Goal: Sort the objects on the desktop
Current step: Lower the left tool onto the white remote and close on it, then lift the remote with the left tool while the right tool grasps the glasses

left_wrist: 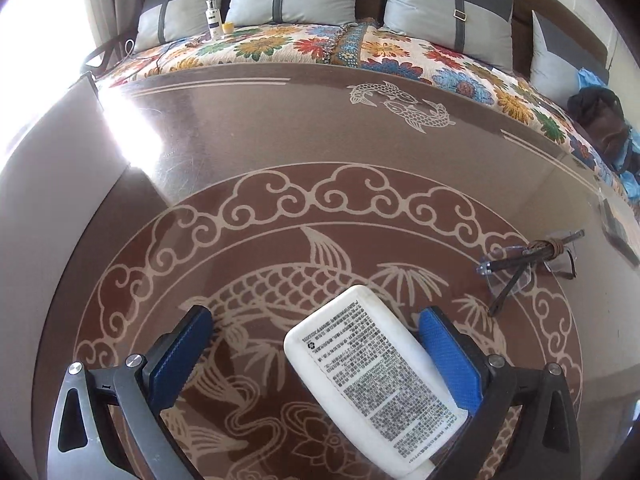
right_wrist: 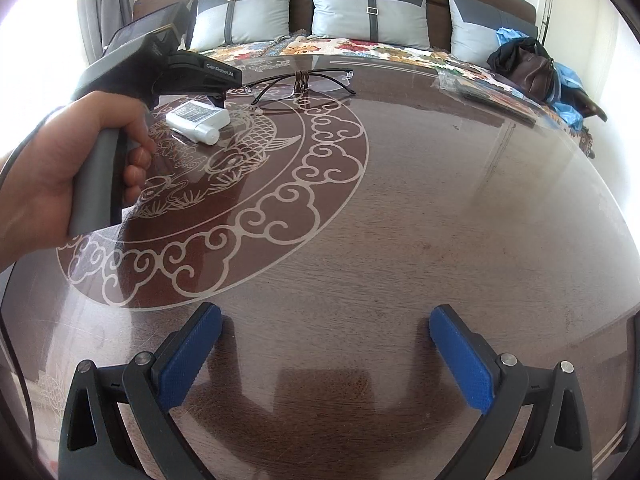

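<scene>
The left gripper (left_wrist: pixel 316 354) fingers are spreading around the white tube (left_wrist: pixel 370 376) for pickup; right gripper (right_wrist: pixel 326 358) is hovering spread, empty.

Grey cushions (right_wrist: pixel 368 8) along sofa back; floral throw (left_wrist: pixel 280 46) on seat; brown bag (right_wrist: pixel 534 70) at right end.

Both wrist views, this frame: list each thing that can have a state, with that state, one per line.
Left gripper: open, white tube between its fingers, not clamped.
Right gripper: open, empty, above bare table.
White tube: lying flat on the table, cap on, printed side up.
Glasses: on the table, arms unfolded, a brown cord wrapped around the bridge.
Small bottle: upright on the sofa, capped.
</scene>
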Demonstrator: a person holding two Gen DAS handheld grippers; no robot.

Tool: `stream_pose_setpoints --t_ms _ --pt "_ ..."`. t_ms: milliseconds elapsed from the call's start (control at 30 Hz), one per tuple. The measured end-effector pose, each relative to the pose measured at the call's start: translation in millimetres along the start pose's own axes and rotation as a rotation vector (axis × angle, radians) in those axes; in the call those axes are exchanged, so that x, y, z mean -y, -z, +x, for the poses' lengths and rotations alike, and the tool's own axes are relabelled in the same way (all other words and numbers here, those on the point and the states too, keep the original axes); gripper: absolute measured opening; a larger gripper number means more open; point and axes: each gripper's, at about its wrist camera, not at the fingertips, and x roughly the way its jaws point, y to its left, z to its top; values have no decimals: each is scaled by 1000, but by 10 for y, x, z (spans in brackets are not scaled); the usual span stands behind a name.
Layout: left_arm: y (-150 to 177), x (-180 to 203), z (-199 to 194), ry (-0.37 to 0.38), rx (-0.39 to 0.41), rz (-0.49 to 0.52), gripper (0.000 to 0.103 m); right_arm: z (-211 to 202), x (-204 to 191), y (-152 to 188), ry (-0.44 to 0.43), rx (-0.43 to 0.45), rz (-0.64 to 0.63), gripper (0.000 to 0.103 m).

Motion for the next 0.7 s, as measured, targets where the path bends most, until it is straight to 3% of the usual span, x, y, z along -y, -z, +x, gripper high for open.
stream_pose_setpoints --t_ms 267,333,400,433,700 --pt "199 -99 -126 45 31 82 102 0 2 0 0 0 0 103" --pt "245 -99 -200 59 85 100 71 0 3 0 0 0 0 103" --pt "291 -78 -259 79 106 136 55 -1 3 0 0 0 0 103" --pt "318 -84 -281 91 109 149 51 -1 3 0 0 0 0 103" --pt "771 -531 -542 135 112 212 51 -2 4 1 0 0 0 103"
